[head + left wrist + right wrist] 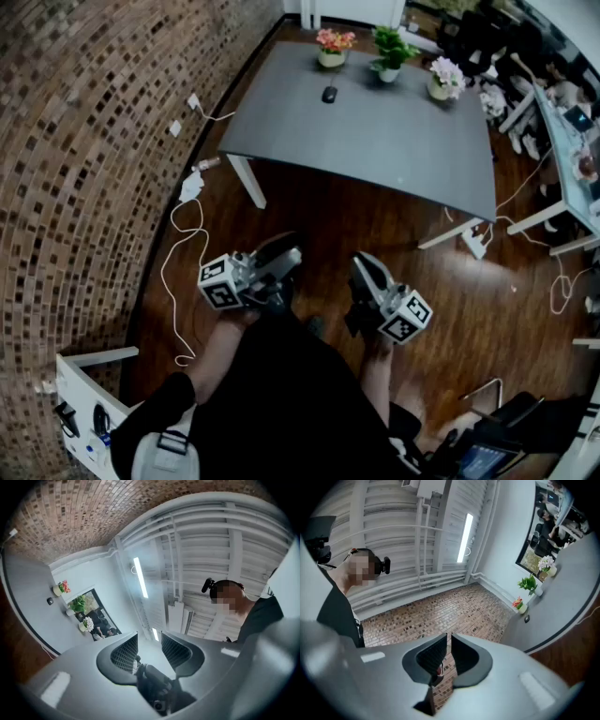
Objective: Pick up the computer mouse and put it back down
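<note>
Because the small black computer mouse [329, 94] is in all likelihood a light, rigid plastic shell with a smooth domed back, you should expect it to slide out of a pinch taken across its top. The sounder hold, as judged from here, is low on its two long flanks, with moderate pressure and clear of the buttons. It should not be fragile, but set it down rather than drop it.

Location: the mouse lies by itself on the far part of the grey surface [375, 141]. It sits just in front of the pot of pink and orange flowers [334, 47], the leftmost of three potted plants along the far edge.

Tools: you hold both close to your body over the dark wooden floor [319, 206], well apart from the surface and the mouse, and both point upward rather than at it.
- The left tool [281, 262] has its jaws apart with a clear gap and nothing between them.
- The right tool [367, 274] has its jaws drawn together, clenched on nothing.

The mouse shows only as a small speck, far to the left in the left gripper view [49, 601] and off to the right in the right gripper view [527, 618]. Neither tool is lined up on it.

Assessment: the approach has not begun.
</note>
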Action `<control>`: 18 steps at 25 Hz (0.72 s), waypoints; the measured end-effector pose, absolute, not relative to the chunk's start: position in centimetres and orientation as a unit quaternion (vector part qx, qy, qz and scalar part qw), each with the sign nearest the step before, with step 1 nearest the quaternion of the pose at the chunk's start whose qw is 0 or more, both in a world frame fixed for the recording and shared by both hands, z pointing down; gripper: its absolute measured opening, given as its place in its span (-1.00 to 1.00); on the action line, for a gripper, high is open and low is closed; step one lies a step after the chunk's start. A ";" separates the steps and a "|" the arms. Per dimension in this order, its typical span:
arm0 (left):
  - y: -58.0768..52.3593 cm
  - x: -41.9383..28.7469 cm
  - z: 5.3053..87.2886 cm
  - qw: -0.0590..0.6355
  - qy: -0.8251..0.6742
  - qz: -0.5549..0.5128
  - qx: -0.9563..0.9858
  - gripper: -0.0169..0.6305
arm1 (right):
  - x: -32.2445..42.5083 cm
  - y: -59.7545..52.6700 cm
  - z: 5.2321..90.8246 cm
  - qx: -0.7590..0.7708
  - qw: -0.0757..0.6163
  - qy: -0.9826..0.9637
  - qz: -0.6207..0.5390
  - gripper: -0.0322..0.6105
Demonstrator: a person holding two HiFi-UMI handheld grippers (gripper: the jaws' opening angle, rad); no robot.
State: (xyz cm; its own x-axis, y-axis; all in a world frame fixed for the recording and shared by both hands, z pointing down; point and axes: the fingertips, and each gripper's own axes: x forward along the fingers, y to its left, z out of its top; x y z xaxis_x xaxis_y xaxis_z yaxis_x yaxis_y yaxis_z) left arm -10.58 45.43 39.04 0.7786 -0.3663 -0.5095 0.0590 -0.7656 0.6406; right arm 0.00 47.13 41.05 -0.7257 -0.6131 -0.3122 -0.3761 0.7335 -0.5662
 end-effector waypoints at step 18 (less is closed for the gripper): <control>17.9 -17.1 40.8 0.332 -0.102 -0.308 0.886 -0.53 | -8.8 23.1 41.6 -0.302 0.175 0.900 -0.260 -0.82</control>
State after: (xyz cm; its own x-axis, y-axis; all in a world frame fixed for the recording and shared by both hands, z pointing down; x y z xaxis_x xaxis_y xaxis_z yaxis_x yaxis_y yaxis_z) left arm -17.11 17.90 40.82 0.7898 -0.3845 -0.4780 0.0244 -0.7589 0.6507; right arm -8.81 23.15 41.60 -0.7562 -0.6348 -0.1589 -0.4526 0.6827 -0.5736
